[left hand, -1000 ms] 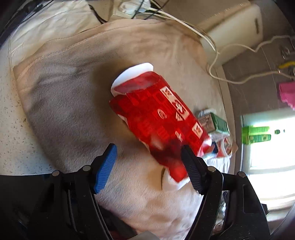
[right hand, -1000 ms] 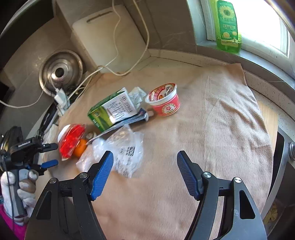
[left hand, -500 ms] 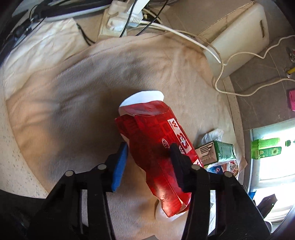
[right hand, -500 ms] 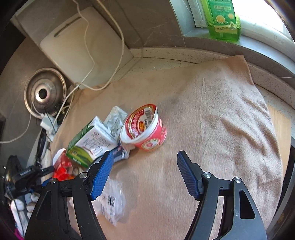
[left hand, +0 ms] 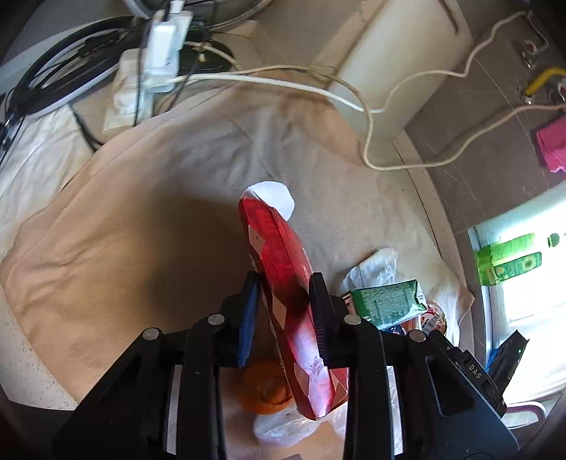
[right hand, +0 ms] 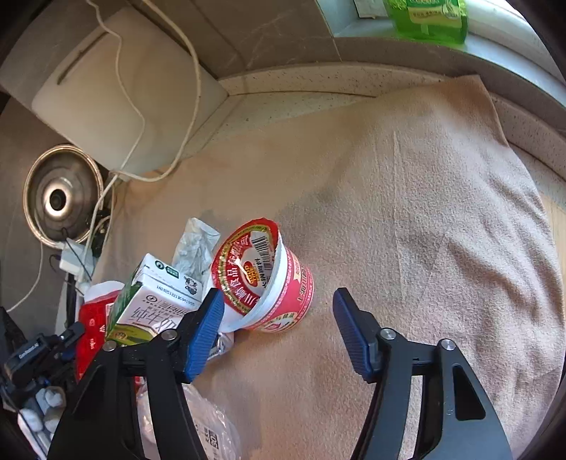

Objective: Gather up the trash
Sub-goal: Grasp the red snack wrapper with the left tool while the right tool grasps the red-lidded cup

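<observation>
- Since a second ago, left tool (left hand: 284, 311) closes, clamping red carton (left hand: 283, 276); right tool (right hand: 277, 327), apart and closing, reaches noodle cup (right hand: 279, 279).
- Pickup step; next, I judge: squeeze the cup, lift both.

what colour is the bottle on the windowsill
Bright green bottle, with a printed label; clearest in the right wrist view.

Flattened red carton (left hand: 283, 269); tilted noodle cup (right hand: 269, 279)
</observation>
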The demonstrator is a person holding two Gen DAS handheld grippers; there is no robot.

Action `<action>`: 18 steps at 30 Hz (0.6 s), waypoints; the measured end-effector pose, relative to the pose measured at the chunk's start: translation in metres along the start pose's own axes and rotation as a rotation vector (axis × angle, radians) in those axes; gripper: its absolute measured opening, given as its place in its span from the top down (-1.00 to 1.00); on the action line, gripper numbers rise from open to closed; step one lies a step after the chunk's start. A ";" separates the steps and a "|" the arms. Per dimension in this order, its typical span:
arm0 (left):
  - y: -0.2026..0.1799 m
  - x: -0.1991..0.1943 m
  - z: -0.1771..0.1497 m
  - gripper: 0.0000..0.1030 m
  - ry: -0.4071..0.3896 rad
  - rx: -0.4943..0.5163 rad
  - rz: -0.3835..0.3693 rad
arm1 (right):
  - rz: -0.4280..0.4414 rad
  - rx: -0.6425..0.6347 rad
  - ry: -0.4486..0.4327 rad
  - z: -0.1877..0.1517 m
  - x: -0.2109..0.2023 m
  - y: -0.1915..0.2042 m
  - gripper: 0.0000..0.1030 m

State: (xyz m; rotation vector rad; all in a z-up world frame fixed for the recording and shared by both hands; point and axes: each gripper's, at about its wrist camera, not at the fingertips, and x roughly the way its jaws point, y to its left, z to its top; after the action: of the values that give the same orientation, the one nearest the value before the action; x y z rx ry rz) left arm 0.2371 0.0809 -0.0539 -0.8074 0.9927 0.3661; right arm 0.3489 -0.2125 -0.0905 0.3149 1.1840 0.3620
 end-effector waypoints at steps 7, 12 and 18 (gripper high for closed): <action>-0.027 0.014 0.003 0.48 0.021 0.069 0.016 | -0.007 0.029 0.019 0.007 0.009 -0.005 -0.01; -0.032 0.019 0.000 0.57 0.023 0.103 0.030 | -0.016 0.048 0.034 0.010 0.015 -0.010 0.37; -0.020 0.015 0.003 0.77 0.022 0.060 -0.006 | -0.012 0.046 0.022 0.008 0.011 -0.011 0.47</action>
State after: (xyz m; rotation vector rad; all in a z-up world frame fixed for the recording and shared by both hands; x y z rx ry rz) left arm 0.2582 0.0688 -0.0570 -0.7614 1.0173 0.3210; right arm 0.3614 -0.2178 -0.1016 0.3445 1.2163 0.3294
